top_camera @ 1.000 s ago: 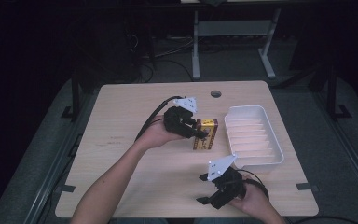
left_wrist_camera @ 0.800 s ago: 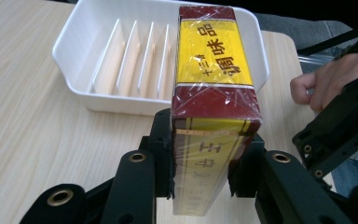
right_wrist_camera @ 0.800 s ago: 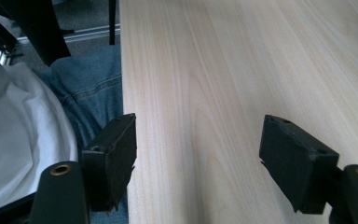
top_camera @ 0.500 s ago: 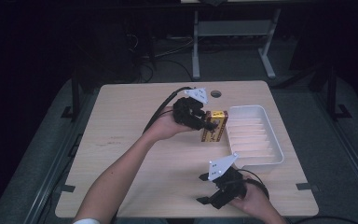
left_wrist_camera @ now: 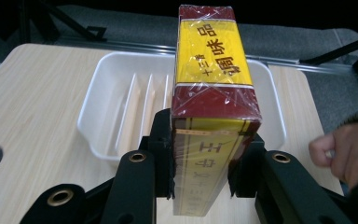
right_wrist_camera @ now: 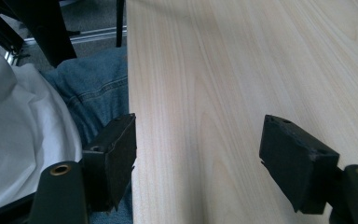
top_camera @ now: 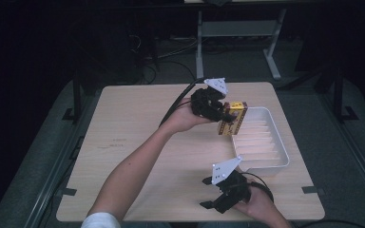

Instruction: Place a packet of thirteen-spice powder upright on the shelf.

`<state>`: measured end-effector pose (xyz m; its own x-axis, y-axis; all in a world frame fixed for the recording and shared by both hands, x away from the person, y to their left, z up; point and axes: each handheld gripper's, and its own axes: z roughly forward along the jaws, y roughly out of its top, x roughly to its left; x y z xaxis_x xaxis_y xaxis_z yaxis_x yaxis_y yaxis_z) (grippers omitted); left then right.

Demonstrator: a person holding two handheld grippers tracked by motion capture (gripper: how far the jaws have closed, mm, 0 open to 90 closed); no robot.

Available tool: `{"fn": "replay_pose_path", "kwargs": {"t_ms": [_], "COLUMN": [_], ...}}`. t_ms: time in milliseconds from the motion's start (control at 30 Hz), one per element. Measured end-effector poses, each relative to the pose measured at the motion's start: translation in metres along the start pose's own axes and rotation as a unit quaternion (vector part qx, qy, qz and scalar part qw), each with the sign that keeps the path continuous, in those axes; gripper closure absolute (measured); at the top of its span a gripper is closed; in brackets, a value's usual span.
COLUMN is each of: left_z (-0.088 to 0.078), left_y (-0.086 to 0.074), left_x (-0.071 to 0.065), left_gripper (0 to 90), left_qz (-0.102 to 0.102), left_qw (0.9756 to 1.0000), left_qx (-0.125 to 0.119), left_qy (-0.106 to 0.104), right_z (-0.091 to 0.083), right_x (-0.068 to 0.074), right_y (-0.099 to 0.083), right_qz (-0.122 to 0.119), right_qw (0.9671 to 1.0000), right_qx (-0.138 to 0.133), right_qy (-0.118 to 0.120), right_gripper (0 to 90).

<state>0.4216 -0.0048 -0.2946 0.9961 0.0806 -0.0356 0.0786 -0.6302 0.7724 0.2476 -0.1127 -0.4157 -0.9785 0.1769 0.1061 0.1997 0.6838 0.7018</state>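
— Dark floor and metal legs stood behind the pale wooden bench. Where was the box?

— The box was in the air, at the near left edge of the white tray. The left hand-held gripper grasped it by its two narrow sides, and from the left gripper view the box stood up between the pads, with the tray right behind it.

— How should the step be done well?

— I think the box should go fully over the rim first, then come down flat on the ribbed bottom, and only then the jaws should let go. The wrapping looked smooth, so the grip should stay firm.

— What stood in the way?

— Nothing lay in the tray. Its rim was the only obstacle, because a low corner of the box could hit it. The right hand-held gripper rested released near the front edge of the bench, well apart, with nothing between its jaws.
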Motion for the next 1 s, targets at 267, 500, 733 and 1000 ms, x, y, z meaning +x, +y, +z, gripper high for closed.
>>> {"fn": "replay_pose_path", "kwargs": {"t_ms": [267,500,733,1000], "left_z": [0.030,0.053,0.069,0.076], "left_y": [-0.001,-0.004,-0.005,-0.005], "left_x": [0.007,0.015,0.017,0.019], "left_gripper": [67.2,67.2,67.2,67.2], "left_qz": [-0.007,-0.014,-0.014,-0.013], "left_qw": [1.0000,0.9999,0.9998,0.9997], "left_qx": [0.004,-0.008,-0.012,-0.017], "left_qy": [-0.006,0.001,0.008,0.009], "right_z": [0.002,0.003,0.004,0.004], "right_x": [0.000,0.000,0.000,0.000], "right_y": [-0.001,-0.002,-0.002,-0.004], "right_qz": [-0.005,-0.007,-0.007,-0.005], "right_qw": [1.0000,0.9999,0.9998,0.9998], "right_qx": [0.005,0.008,0.012,0.012], "right_qy": [0.004,0.009,0.012,0.016], "right_gripper": [26.4,26.4,26.3,26.3]}}
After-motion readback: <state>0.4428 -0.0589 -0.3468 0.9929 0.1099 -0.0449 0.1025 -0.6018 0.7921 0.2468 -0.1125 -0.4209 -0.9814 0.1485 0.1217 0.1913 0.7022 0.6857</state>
